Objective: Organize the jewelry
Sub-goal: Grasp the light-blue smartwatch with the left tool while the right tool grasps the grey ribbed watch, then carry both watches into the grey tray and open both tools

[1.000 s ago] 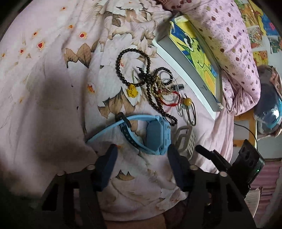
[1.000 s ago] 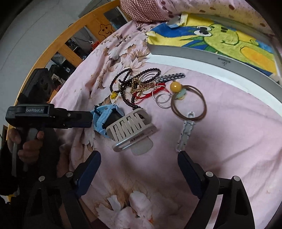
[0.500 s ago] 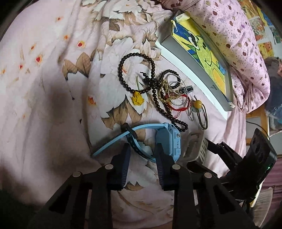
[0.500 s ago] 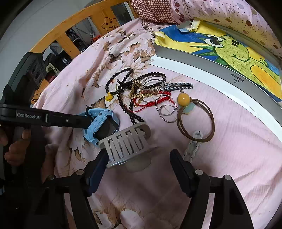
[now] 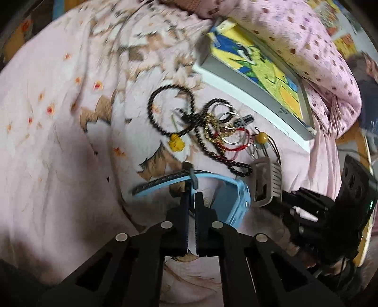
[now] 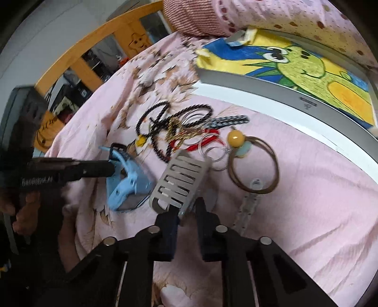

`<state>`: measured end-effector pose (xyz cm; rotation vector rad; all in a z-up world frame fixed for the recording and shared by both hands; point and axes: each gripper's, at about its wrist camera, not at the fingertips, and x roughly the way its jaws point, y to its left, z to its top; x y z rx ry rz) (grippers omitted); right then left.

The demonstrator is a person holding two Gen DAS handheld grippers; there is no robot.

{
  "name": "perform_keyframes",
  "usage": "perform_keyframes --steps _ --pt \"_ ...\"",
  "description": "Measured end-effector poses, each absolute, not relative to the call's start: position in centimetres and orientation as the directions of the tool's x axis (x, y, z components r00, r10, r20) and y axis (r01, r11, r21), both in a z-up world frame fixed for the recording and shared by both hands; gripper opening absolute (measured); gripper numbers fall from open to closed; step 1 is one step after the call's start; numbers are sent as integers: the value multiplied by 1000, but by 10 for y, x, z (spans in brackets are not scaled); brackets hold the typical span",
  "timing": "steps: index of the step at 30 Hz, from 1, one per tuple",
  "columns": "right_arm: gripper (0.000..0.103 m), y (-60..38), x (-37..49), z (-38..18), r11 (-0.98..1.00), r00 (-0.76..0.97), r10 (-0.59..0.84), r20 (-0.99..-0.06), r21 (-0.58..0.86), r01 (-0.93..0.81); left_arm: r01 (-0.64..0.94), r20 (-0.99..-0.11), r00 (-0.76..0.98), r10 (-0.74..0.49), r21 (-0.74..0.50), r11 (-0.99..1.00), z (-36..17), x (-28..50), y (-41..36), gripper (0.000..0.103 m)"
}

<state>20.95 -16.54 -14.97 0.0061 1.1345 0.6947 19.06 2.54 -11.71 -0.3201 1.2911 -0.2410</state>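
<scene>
Left wrist view showed the left gripper [image 5: 191, 197] pressed together on the strap of a blue smartwatch [image 5: 232, 200], which lay on the pink floral bedsheet [image 5: 59, 146] at the lower middle of the frame. Just right of the watch sat a grey slotted hair clip [image 5: 268, 181], with the right gripper's black body reaching in from the lower right. Above them, near the centre, a string of black beads [image 5: 170, 111] with a yellow charm lay tangled with a gold chain, silver rings and a red cord.

In the right wrist view, the right gripper [image 6: 186, 212] was closing its jaws on the near end of the grey hair clip [image 6: 180, 181], the pads pinching it at the lower middle of the frame. A brown hair tie [image 6: 254, 165] with an amber bead lay to the right of the clip. A framed frog drawing [image 6: 295, 70] lay along the upper right, beside a dotted pink pillow [image 6: 283, 14].
</scene>
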Motion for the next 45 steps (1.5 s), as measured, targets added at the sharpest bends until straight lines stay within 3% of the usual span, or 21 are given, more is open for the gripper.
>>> perform_keyframes --steps 6,16,24,32,38,45 --pt "6 -171 211 -147 800 264 517 -814 351 -486 128 -902 347 -257 -226 966 -106 182 -2 1" --pt "4 -179 206 -122 773 346 589 -730 384 -505 192 -837 496 -233 -156 969 -84 168 -7 1" --pt "4 -215 216 -94 794 461 602 -652 425 -435 232 -726 612 -314 -215 949 -50 166 -12 1" --pt "4 -280 260 -83 865 661 477 -580 445 -233 266 -654 663 -365 -250 931 -27 213 -34 1" --pt "4 -304 290 -95 887 694 401 -599 443 -130 290 -607 696 -384 -252 923 -30 266 -63 1" --pt "4 -300 316 -119 903 663 362 -656 423 -74 269 -650 646 -400 -296 916 -71 321 -85 1"
